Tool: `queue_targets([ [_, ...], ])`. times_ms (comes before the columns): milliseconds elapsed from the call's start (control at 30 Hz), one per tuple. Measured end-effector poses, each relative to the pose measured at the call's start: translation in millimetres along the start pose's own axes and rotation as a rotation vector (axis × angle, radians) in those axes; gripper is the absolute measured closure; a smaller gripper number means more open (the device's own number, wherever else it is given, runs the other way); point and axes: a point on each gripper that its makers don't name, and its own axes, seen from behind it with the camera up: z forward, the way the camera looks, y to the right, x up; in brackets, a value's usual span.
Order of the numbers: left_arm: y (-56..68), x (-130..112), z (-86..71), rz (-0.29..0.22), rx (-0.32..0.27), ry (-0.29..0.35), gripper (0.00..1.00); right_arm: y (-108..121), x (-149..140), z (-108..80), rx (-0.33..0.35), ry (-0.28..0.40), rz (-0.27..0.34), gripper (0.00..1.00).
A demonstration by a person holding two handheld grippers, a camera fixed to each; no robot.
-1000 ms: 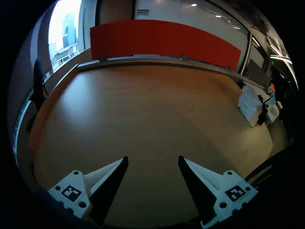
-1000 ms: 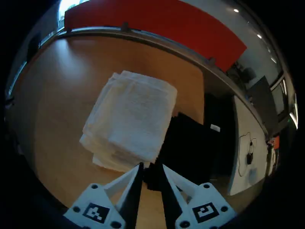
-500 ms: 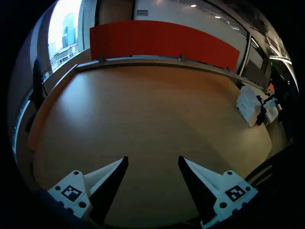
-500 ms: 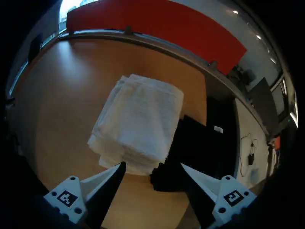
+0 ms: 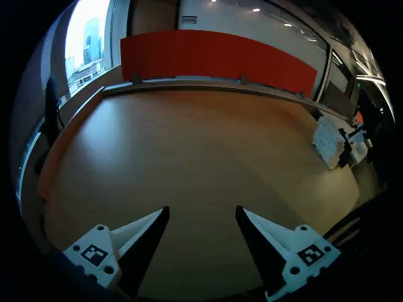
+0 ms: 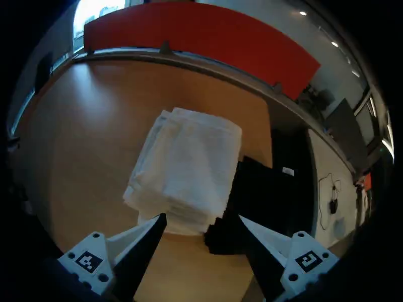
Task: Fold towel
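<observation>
In the right gripper view a stack of folded white towels lies on the wooden table, partly over a black cloth at the table's right edge. My right gripper is open just in front of the stack's near edge, with nothing between its fingers. In the left gripper view my left gripper is open over bare wooden table, with nothing held. The same towel stack sits far off at the right, with the other gripper beside it.
A red partition runs along the table's far edge. A window is at the far left. Right of the table are a dark gap and a white desk with a cable.
My right gripper has gone from nearly shut at the towel stack's near edge to open and has drawn back slightly. The left gripper has stayed in place.
</observation>
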Motion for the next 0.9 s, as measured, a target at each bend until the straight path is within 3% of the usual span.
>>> queue_targets([
  [367,-3.0,9.6,0.1,0.013,-0.001,0.013,0.03,-11.7,9.5,-2.2,-0.028,0.039,0.169,0.00],
  [700,-8.0,23.2,0.1,0.009,-0.003,0.033,0.03,-22.4,6.4,-2.6,-0.051,0.072,0.231,0.00],
  [900,-10.6,34.1,-0.6,0.023,0.001,0.055,0.03,-23.5,16.6,-5.6,-0.084,0.154,0.293,0.00],
])
